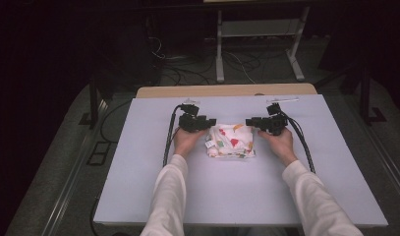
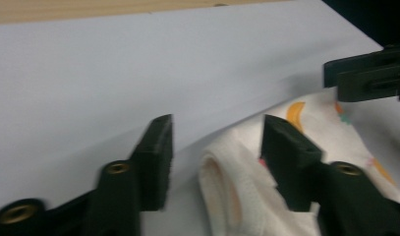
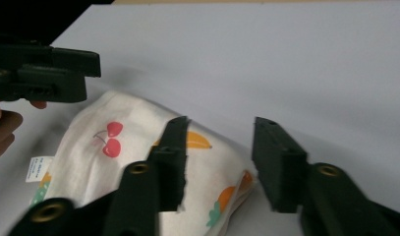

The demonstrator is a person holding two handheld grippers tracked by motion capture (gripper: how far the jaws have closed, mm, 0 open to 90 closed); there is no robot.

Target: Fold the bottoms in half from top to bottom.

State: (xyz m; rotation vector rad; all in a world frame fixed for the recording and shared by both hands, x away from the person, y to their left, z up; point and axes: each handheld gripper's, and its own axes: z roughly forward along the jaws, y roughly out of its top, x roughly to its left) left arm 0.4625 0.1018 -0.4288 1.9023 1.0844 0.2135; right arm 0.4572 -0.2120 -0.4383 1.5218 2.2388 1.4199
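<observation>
High view: a folded cloth (image 1: 230, 140) is seen mid-tabletop (image 1: 138, 187), a gripper at each side. Left gripper view: left gripper (image 2: 217, 142) is parted, cloth edge between, unpinched. Right gripper view: right gripper (image 3: 219, 147) is parted over the cloth's corner. Both should be lifted straight off.

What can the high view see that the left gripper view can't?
High view alone: the person's two white sleeves, both hands, both whole grippers, the left gripper and the right gripper, at either side of the folded cloth, cables and a stand on the floor beyond the table.

Left gripper view alone: its own fingers up close, standing open astride the cloth's rolled edge, pressing nothing.

Both: the white cloth with its fruit print, the pale table and part of the right gripper.
</observation>
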